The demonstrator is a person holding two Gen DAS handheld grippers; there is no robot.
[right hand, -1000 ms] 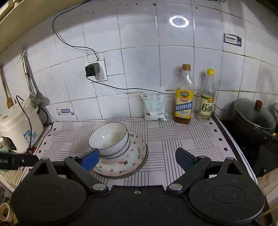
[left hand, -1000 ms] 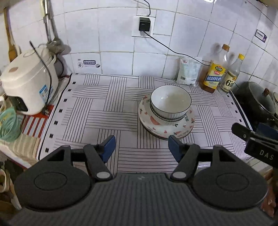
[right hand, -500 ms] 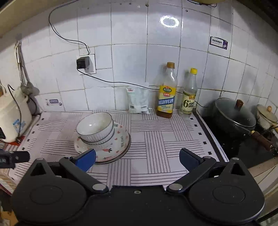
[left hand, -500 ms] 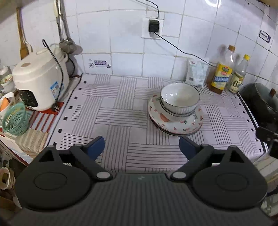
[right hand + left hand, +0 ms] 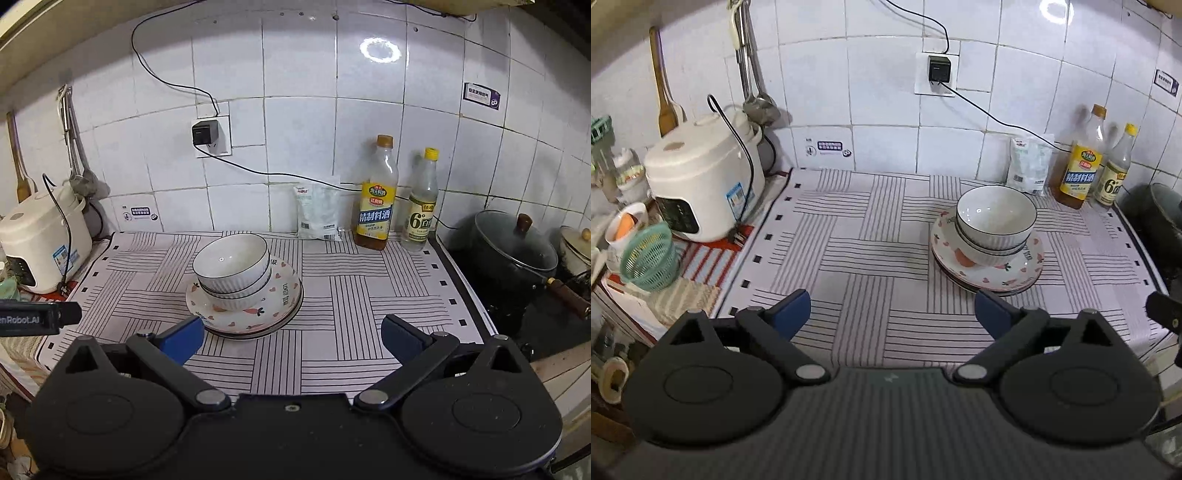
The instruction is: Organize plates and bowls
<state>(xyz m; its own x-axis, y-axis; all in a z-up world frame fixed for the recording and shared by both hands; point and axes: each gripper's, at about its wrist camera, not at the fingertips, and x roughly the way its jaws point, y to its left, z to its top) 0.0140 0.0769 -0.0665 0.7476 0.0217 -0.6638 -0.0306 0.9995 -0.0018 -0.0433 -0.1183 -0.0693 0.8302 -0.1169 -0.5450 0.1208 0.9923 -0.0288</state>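
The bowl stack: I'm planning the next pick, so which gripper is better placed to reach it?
Probably the right gripper. Its open fingers already point near the bowls on the plates; the left gripper aims at bare mat, with the stack off to its right.

My left hand-held gripper [image 5: 892, 314] points downward, its jaws having just been opening and now spread wide with nothing between them. My right hand-held gripper [image 5: 291, 338] tilts down too, jaws equally wide and empty; its tip shows at three o'clock in the left view.
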